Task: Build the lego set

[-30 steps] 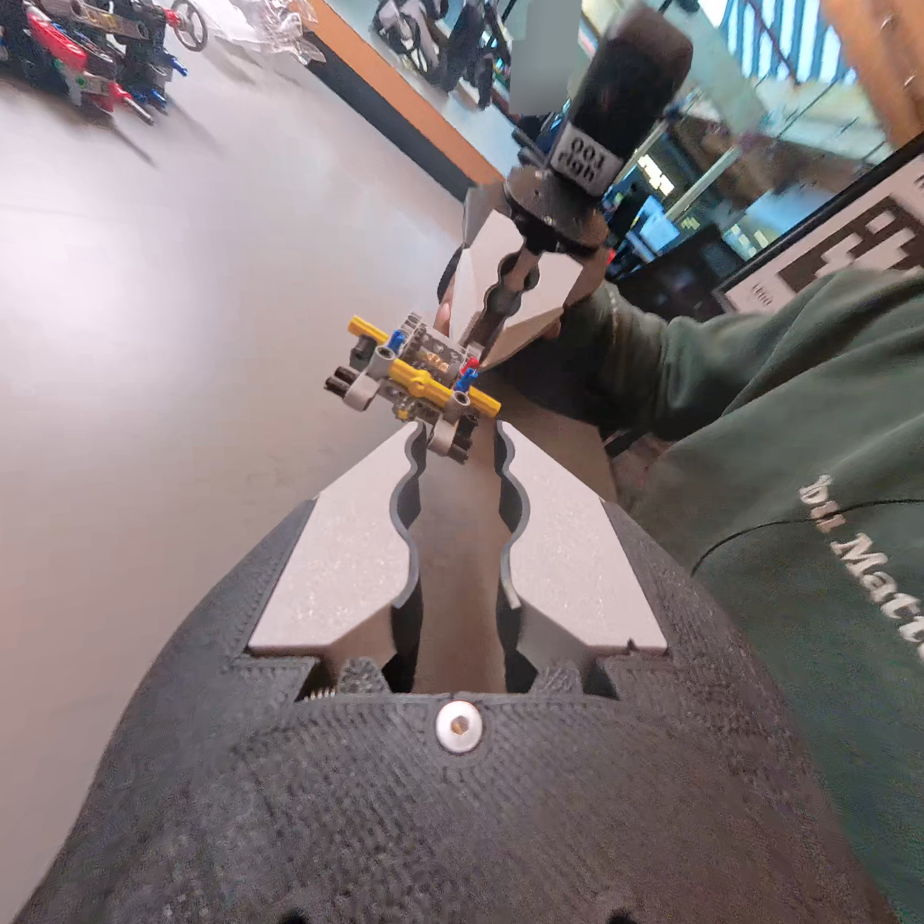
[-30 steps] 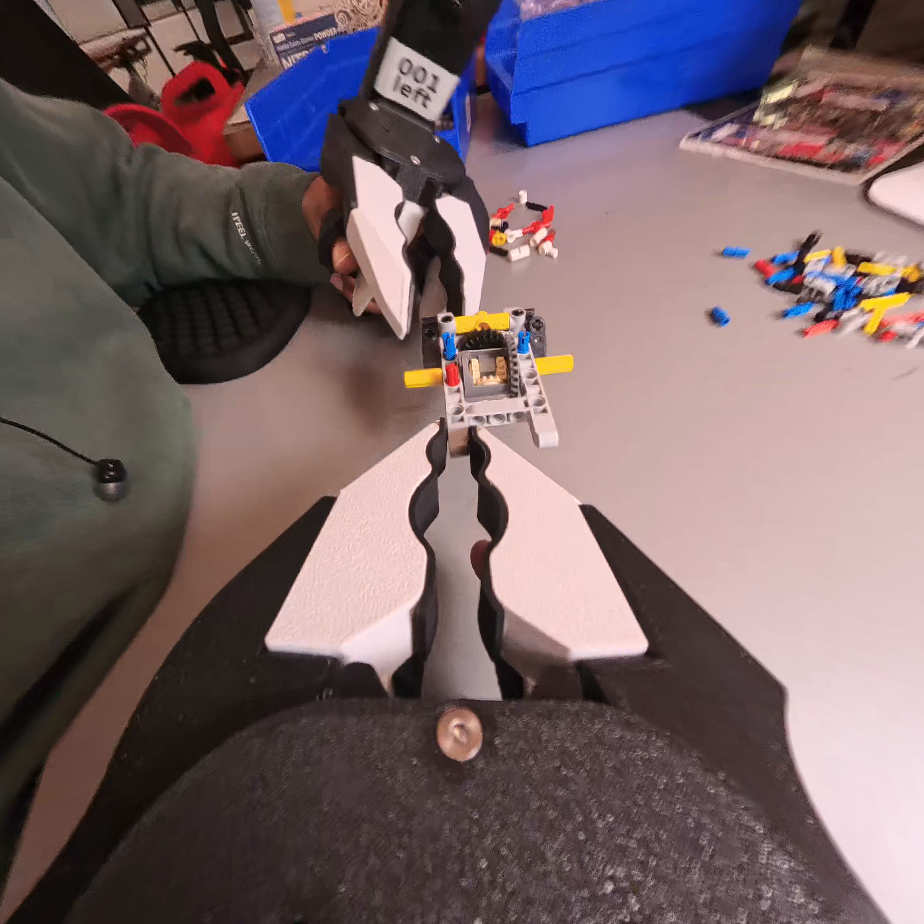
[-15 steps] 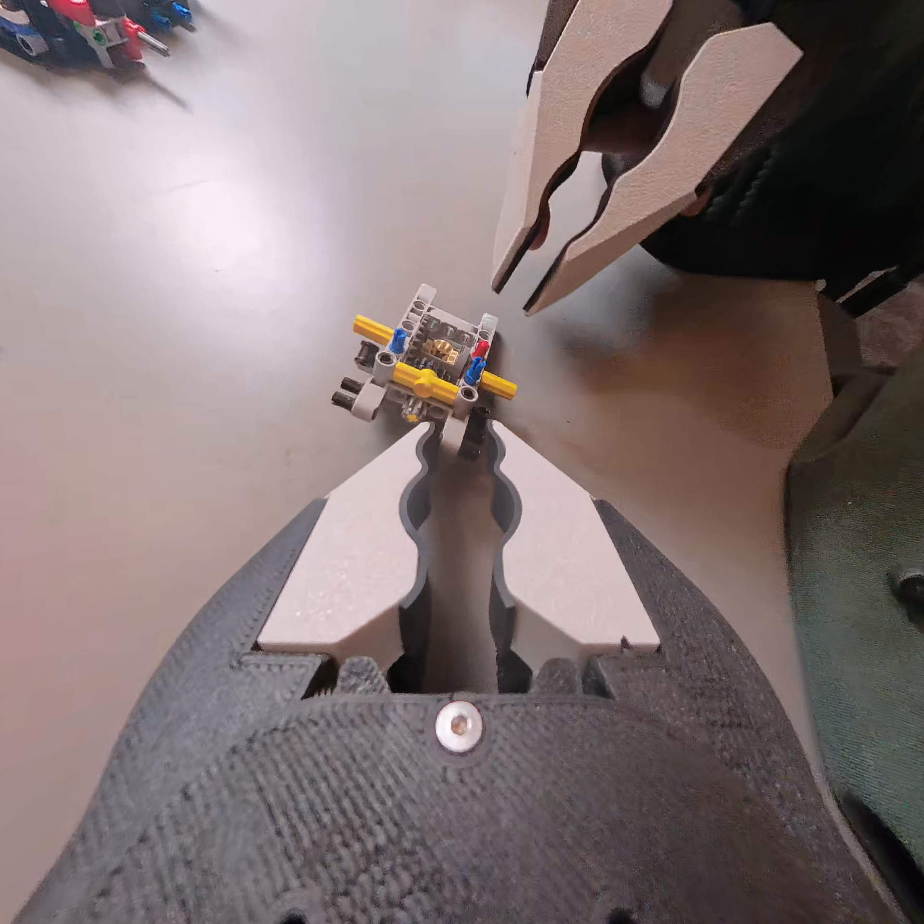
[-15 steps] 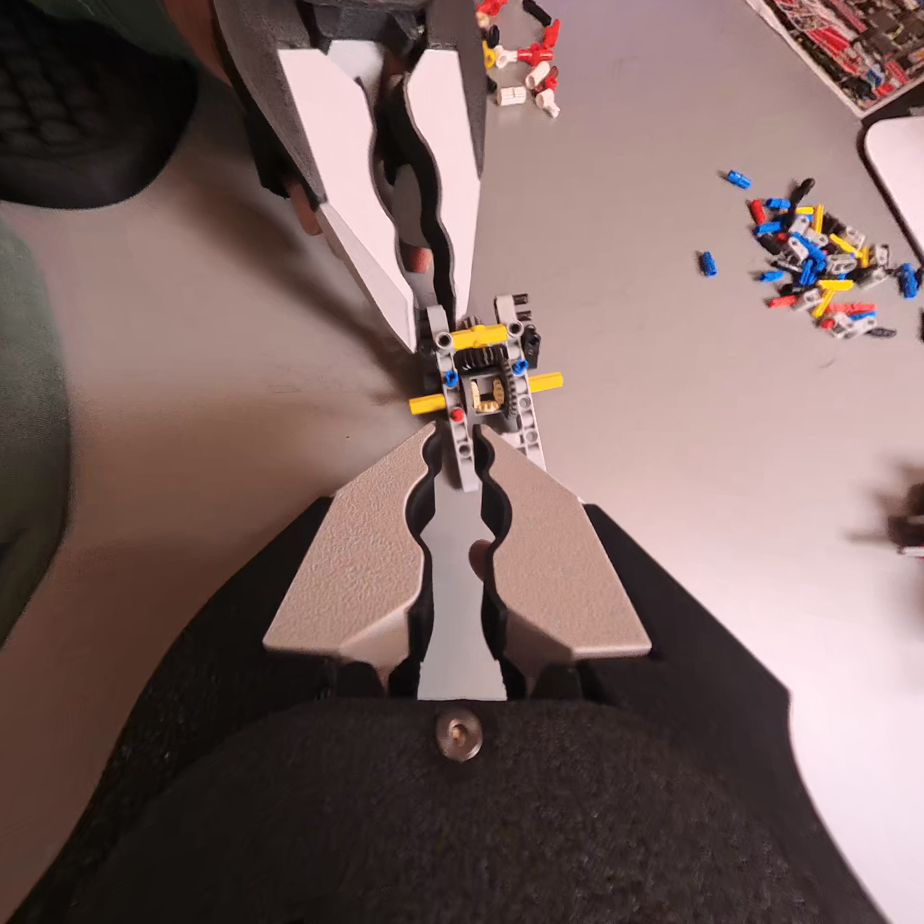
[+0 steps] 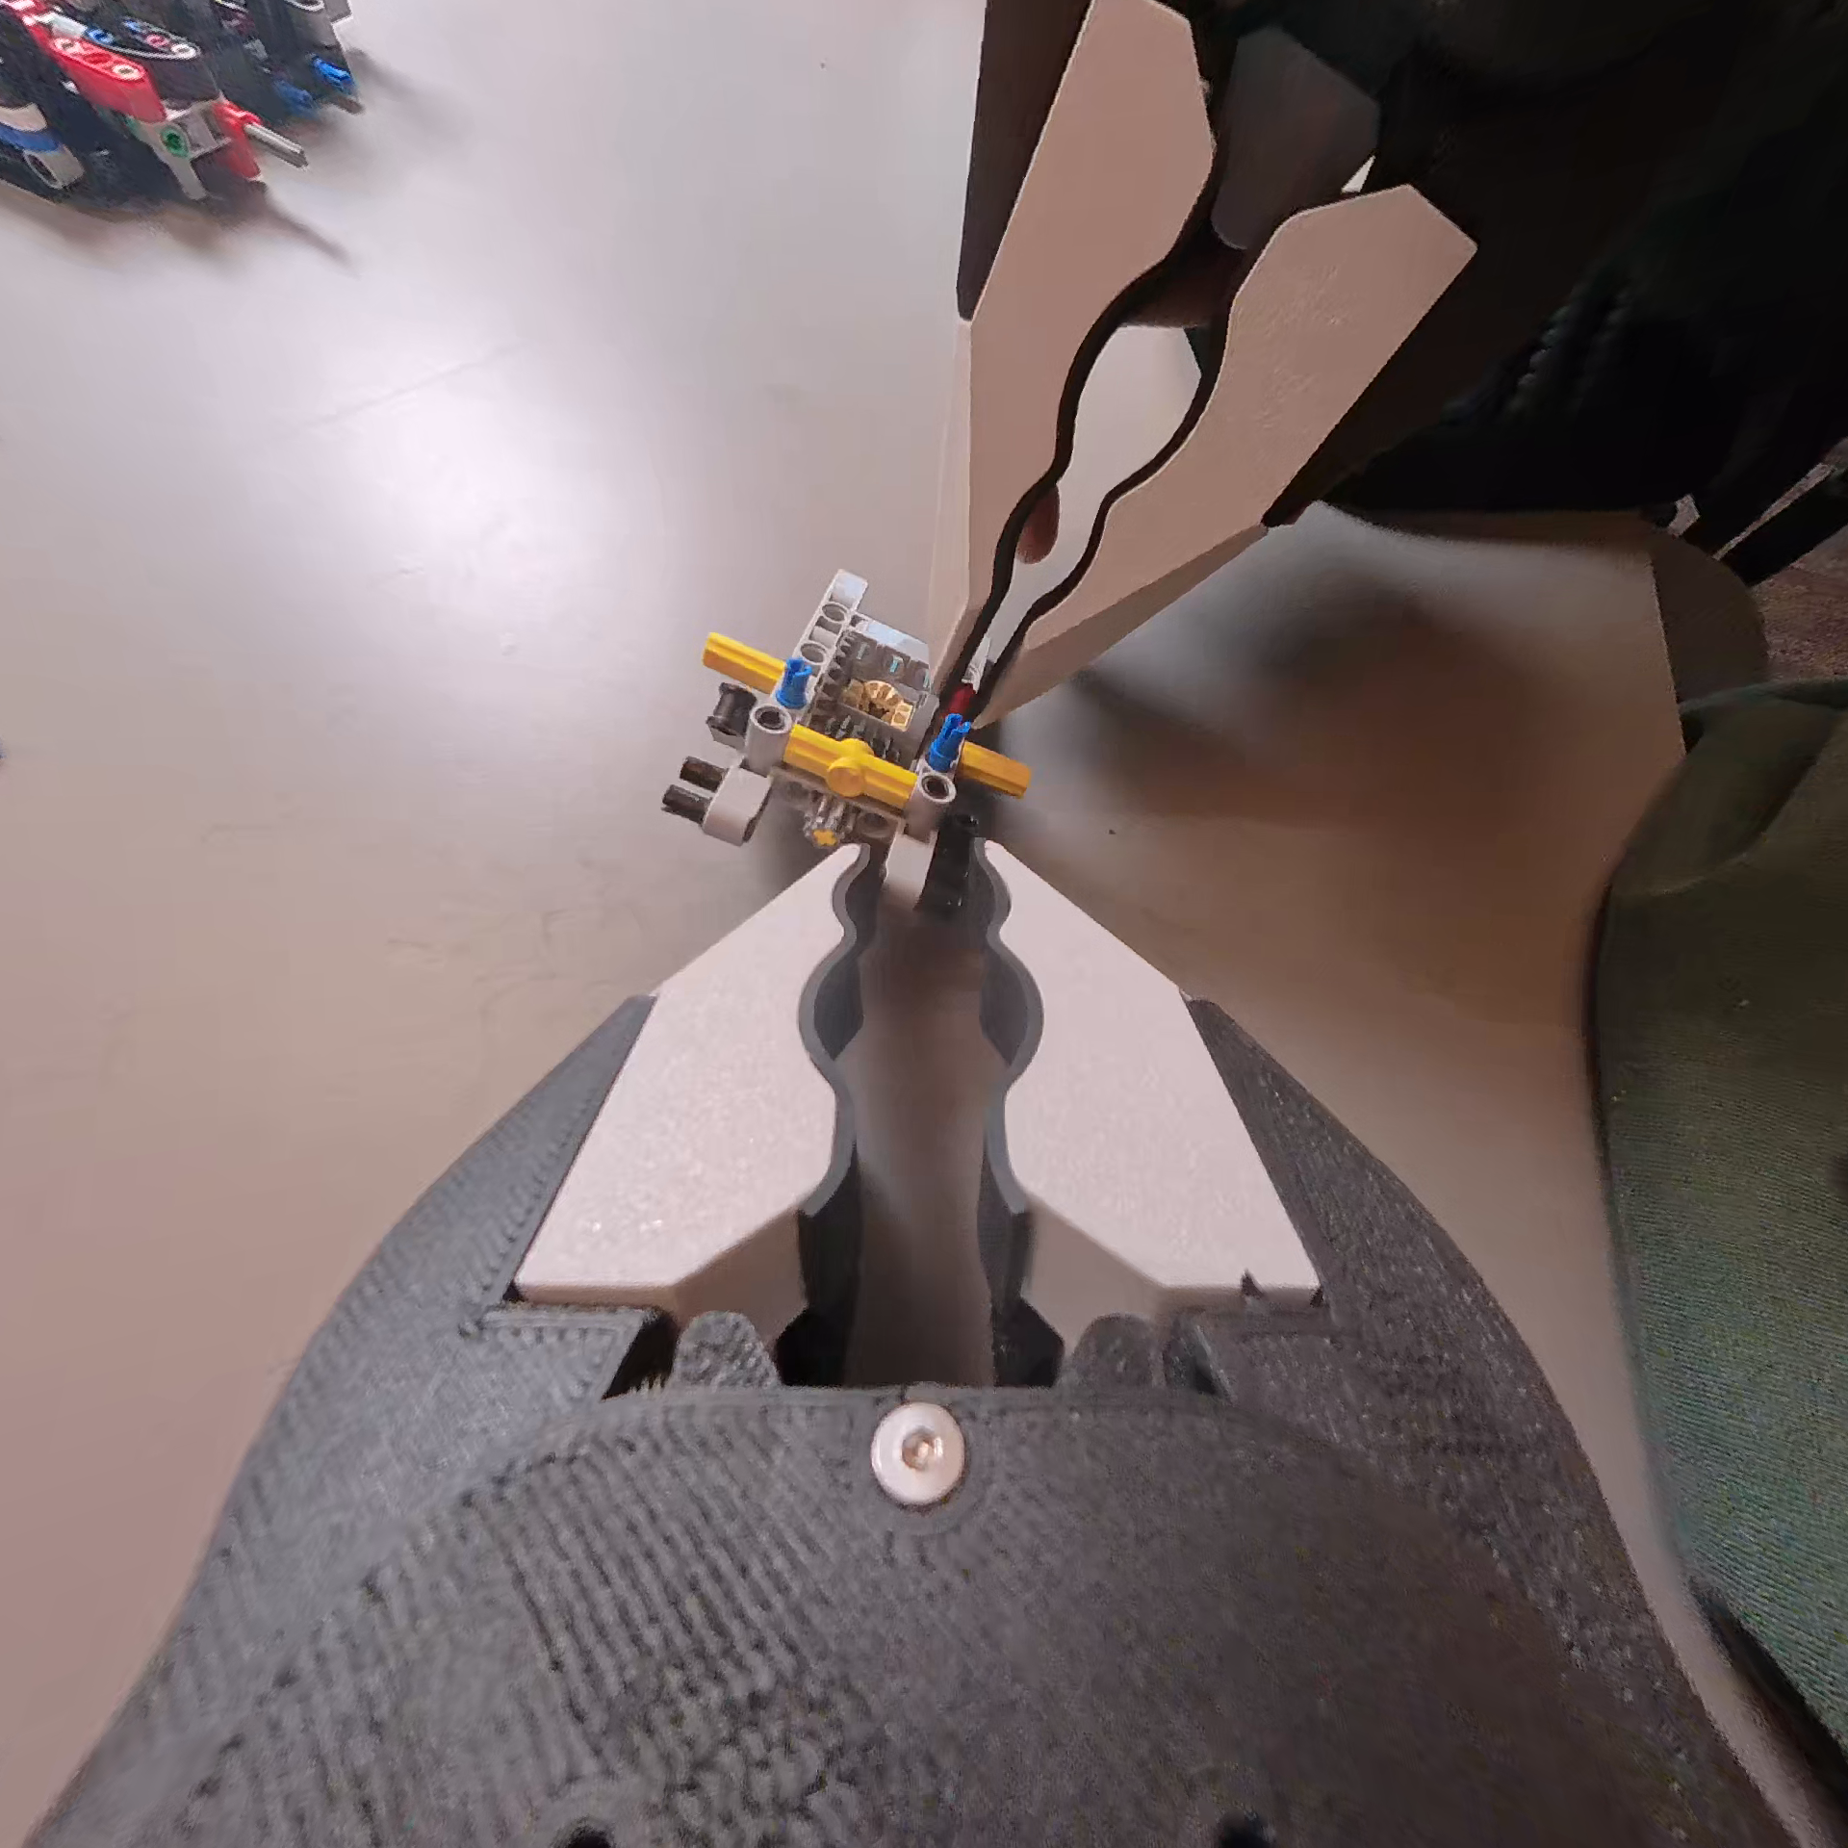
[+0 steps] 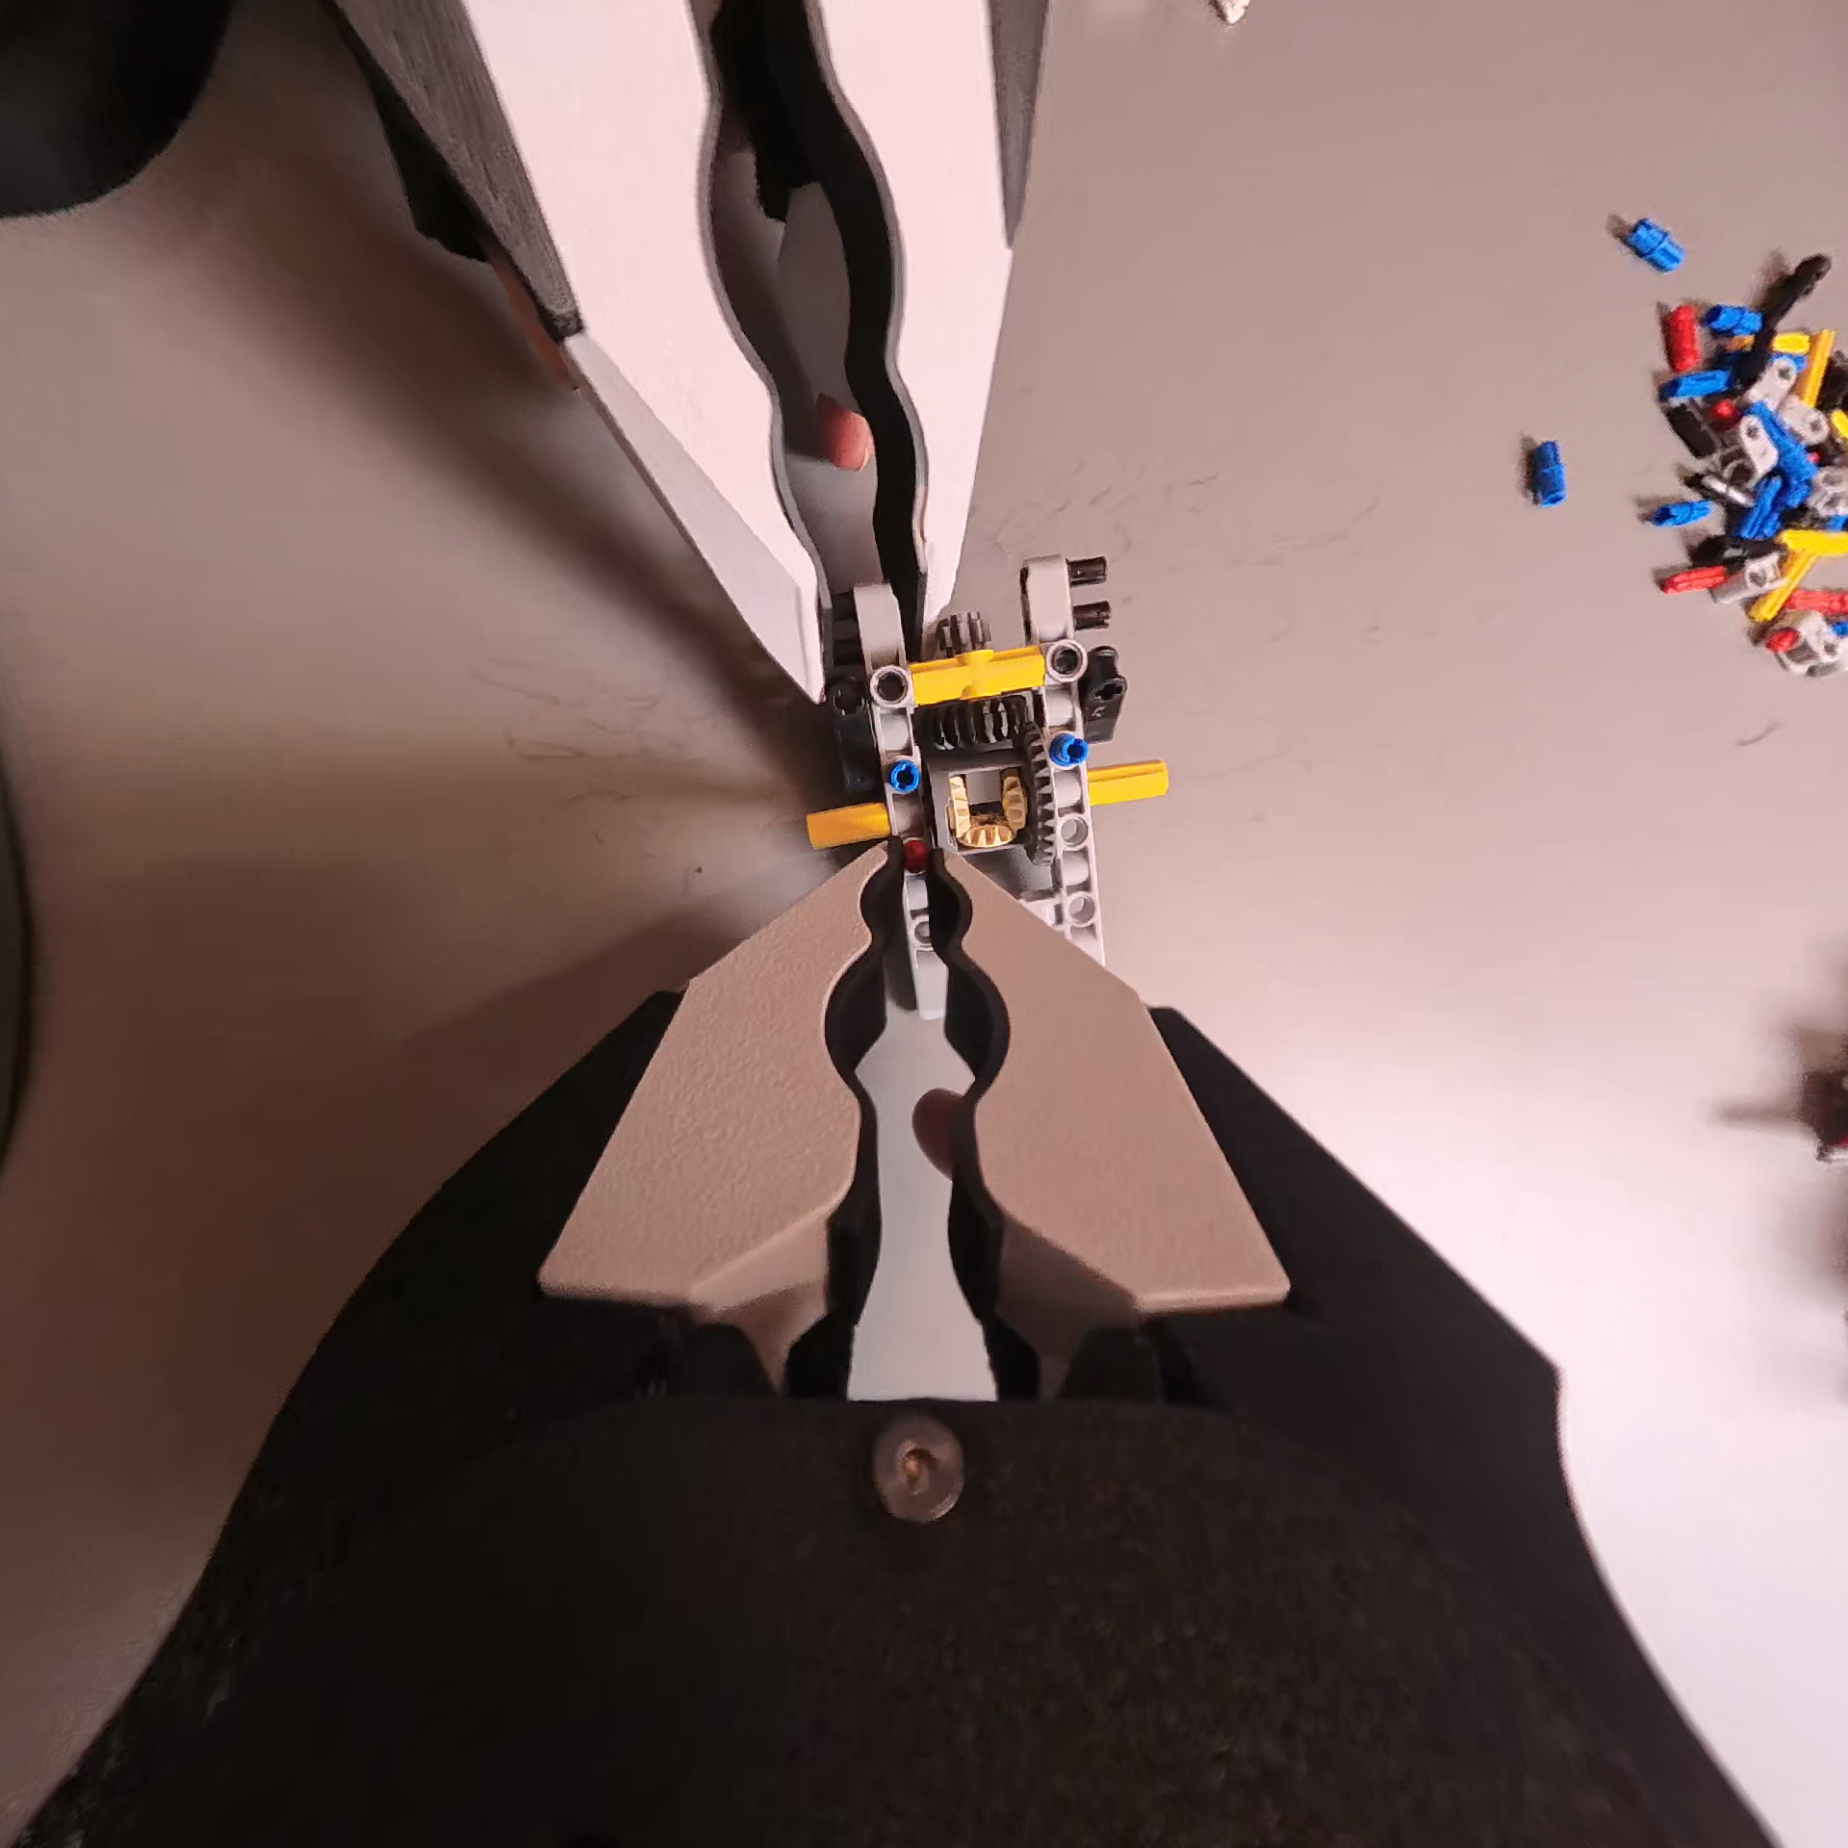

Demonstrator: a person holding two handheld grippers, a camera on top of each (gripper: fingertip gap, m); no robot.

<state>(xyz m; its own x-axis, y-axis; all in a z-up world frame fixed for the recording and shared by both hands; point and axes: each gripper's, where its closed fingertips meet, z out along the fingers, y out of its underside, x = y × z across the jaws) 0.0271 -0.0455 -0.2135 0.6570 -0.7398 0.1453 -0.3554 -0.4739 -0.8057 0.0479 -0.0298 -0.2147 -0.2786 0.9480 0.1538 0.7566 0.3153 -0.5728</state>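
A small lego assembly (image 5: 850, 730) of grey beams, yellow axles, blue pins and gears lies low over the grey table (image 5: 400, 500). My left gripper (image 5: 922, 855) is shut on the end of one grey beam. It enters the right wrist view from the top (image 6: 872, 610). My right gripper (image 6: 915, 858) has its tips closed on a red pin (image 6: 915, 853) that sits in the assembly's (image 6: 990, 780) other grey beam. It reaches in from the upper right in the left wrist view (image 5: 968, 700). The two grippers face each other across the assembly.
A pile of loose blue, red, yellow and grey pieces (image 6: 1770, 480) lies at the right. A built black, red and blue model (image 5: 130, 110) stands at the far left. A green sleeve (image 5: 1750, 1000) is at the right edge.
The assembly came down from mid-air to the table. My left gripper closed on its beam. My right gripper let go of the beam end, drew back, then closed on the red pin.
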